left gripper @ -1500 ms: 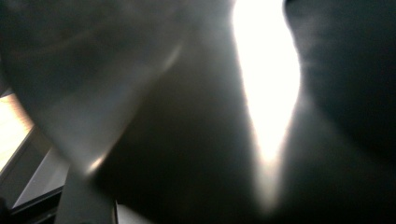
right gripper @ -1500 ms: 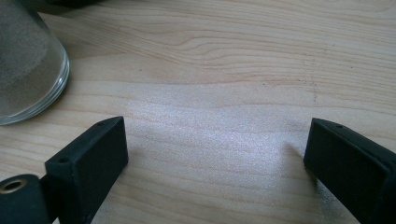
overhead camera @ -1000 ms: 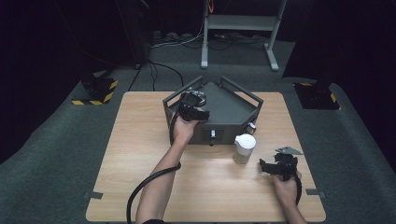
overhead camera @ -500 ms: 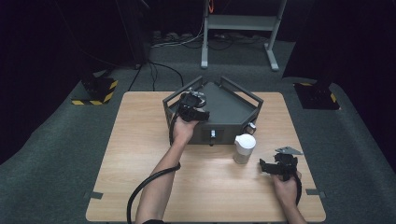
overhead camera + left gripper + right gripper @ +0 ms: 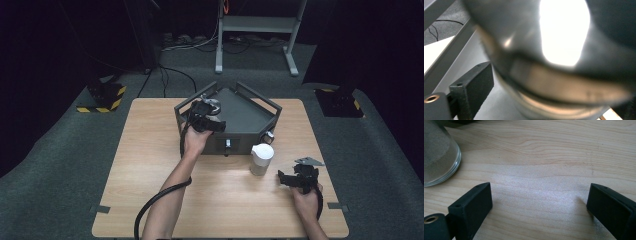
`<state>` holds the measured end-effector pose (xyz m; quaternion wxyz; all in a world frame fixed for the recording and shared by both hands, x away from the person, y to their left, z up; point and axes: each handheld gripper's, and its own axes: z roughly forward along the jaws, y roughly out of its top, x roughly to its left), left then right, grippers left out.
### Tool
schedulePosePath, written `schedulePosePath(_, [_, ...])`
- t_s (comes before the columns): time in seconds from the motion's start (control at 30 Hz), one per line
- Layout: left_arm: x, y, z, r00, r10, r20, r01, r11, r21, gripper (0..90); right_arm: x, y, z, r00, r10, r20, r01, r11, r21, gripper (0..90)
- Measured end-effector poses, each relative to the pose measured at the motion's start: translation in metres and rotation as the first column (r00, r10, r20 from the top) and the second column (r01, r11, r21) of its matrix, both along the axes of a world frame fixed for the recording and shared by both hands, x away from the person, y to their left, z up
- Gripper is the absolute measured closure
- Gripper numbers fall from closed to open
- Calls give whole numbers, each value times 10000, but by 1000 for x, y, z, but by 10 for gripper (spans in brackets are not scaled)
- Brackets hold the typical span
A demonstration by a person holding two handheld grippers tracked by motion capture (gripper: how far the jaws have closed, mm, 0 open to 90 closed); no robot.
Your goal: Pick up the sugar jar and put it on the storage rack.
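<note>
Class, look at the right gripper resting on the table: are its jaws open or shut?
Open. In the right gripper view the right gripper shows its two black jaws standing far apart, with bare wooden table between them and nothing held.

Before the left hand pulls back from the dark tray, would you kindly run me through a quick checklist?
1. Left gripper jaws have just been opening, round metal piece between them: ok.
2. Pads clear of the piece: cannot tell, close view blurred.
3. Piece resting in the tray: cannot tell.
4. Right gripper open, nothing between its jaws: ok.
5. White-capped glass jar upright on the table, apart from both grippers: ok.
</note>
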<state>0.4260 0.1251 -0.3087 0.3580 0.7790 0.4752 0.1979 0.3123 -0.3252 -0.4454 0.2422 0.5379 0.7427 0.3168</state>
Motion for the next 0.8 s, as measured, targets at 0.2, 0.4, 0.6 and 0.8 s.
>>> schedulePosePath(0.2, [-10,9,1,9999,-108,47,108,9999,37,25,0,0,0,10000,0,0,0,10000,-1,58])
schedulePosePath(0.4, [-19,21,-1,9998,-164,83,165,9997,-158,18,0,0,0,10000,0,0,0,10000,1,58])
schedulePosePath(0.6, [-28,25,0,9991,-376,193,381,9990,-228,20,0,0,0,10000,-1,-1,1,10000,1,58])
schedulePosePath(0.8, [-39,26,0,9976,-580,375,585,9982,-124,22,0,0,0,10000,-1,-2,1,10000,2,58])
